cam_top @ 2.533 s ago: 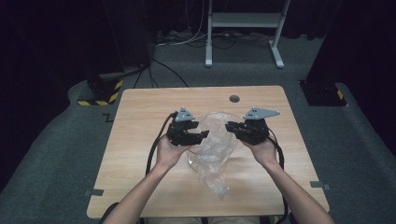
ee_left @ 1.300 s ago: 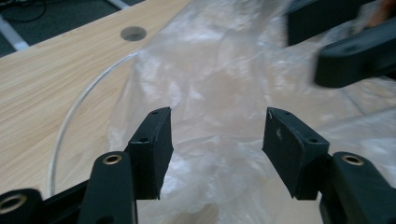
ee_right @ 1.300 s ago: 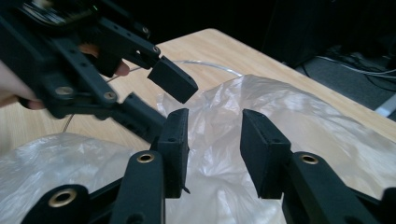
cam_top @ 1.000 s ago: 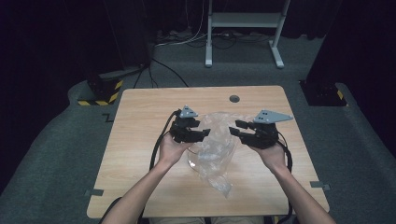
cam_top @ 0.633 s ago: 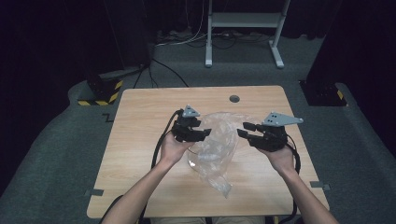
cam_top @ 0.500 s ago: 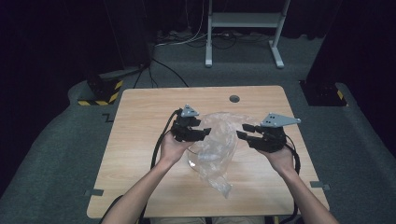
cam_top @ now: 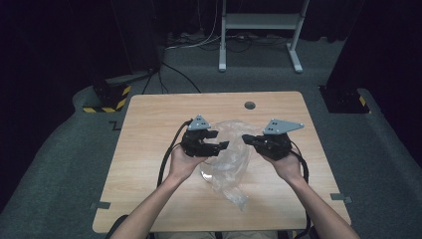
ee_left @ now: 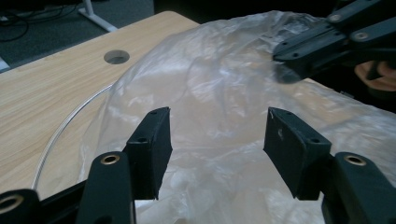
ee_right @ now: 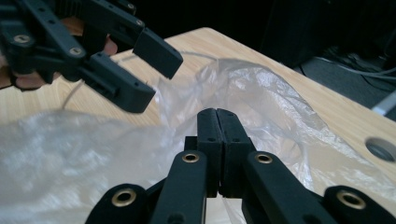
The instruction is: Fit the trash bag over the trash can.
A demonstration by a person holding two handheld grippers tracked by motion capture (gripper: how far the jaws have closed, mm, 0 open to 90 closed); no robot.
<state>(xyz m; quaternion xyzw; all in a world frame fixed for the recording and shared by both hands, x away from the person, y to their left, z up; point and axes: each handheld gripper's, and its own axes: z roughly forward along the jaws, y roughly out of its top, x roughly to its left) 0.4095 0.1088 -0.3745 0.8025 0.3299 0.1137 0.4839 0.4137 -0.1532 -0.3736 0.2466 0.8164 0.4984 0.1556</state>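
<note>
A crumpled clear plastic bag (cam_top: 230, 167) lies in the middle of the wooden table (cam_top: 149, 134). My left gripper (cam_top: 223, 146) is at the bag's left side. In the left gripper view it (ee_left: 217, 140) is open, with its jaws spread over the film (ee_left: 210, 79) and nothing pinched. My right gripper (cam_top: 247, 139) is at the bag's upper right edge. Its jaws (ee_right: 217, 114) are pressed together, and a thin fold of the bag (ee_right: 261, 93) appears to be caught between them. The two grippers point at each other across the bag.
A round cable hole (cam_top: 250, 105) is in the table near its far edge. Black cables trail from both grippers toward the near edge. On the floor beyond the table stand a white frame (cam_top: 259, 30) and a yellow-black striped base (cam_top: 107, 102).
My right gripper drifted to the right, then came back a little to the left, toward the bag's edge. The left gripper has barely moved.
</note>
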